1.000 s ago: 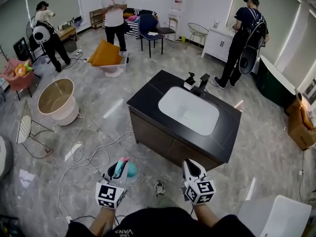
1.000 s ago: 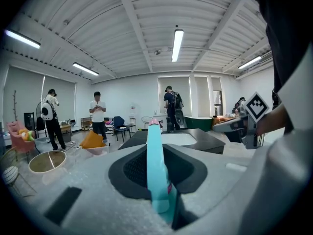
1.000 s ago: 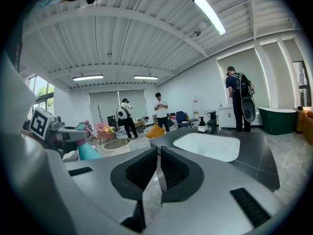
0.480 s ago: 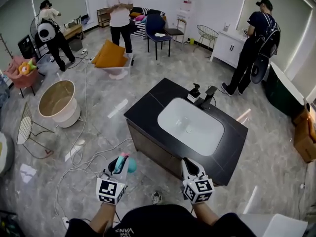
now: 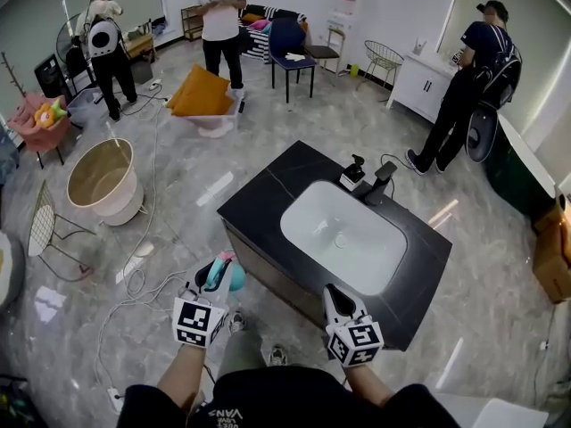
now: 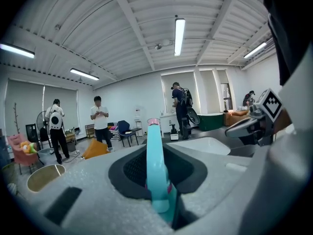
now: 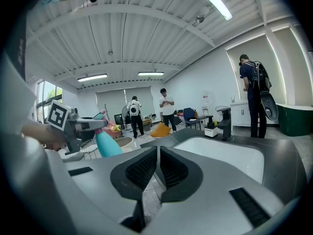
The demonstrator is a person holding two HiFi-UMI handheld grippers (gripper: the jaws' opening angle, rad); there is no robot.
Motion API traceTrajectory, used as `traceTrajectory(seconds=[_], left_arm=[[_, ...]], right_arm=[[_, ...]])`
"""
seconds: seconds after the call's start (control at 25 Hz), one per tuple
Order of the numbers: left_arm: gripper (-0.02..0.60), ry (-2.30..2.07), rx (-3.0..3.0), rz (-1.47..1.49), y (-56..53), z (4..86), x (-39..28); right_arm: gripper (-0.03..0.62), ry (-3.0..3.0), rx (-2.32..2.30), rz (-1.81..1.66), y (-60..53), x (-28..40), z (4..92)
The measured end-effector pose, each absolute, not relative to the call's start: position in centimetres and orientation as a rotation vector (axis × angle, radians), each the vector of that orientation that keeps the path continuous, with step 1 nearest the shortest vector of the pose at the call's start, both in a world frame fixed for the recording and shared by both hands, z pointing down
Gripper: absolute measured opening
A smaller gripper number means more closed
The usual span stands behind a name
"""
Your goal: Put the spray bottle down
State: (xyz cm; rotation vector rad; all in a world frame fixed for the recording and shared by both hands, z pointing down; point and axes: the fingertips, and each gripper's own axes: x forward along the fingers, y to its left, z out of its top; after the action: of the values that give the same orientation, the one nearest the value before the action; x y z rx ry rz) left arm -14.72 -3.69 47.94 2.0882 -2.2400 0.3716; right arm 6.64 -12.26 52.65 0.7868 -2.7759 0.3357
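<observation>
Spray bottle [image 6: 155,177], pinched between left gripper [image 5: 212,281] jaws

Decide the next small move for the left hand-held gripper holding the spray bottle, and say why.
Probably carry the spray bottle forward over the black countertop: the left hand-held gripper is shut on it above the floor, short of the counter's edge.

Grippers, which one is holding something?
The left gripper: its jaws clamp the teal spray bottle, while the right gripper is shut and empty.
</observation>
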Motion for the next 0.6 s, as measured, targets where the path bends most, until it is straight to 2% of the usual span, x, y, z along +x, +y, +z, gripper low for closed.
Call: traceTrajectory(seconds=[0.6], left_arm=[[0.069, -2.042, 2.306, 0.448, -17.9, 48.4, -22.0]], right_arm=[[0.012, -2.689, 1.011, 0.394, -19.0, 2.0, 53.2]])
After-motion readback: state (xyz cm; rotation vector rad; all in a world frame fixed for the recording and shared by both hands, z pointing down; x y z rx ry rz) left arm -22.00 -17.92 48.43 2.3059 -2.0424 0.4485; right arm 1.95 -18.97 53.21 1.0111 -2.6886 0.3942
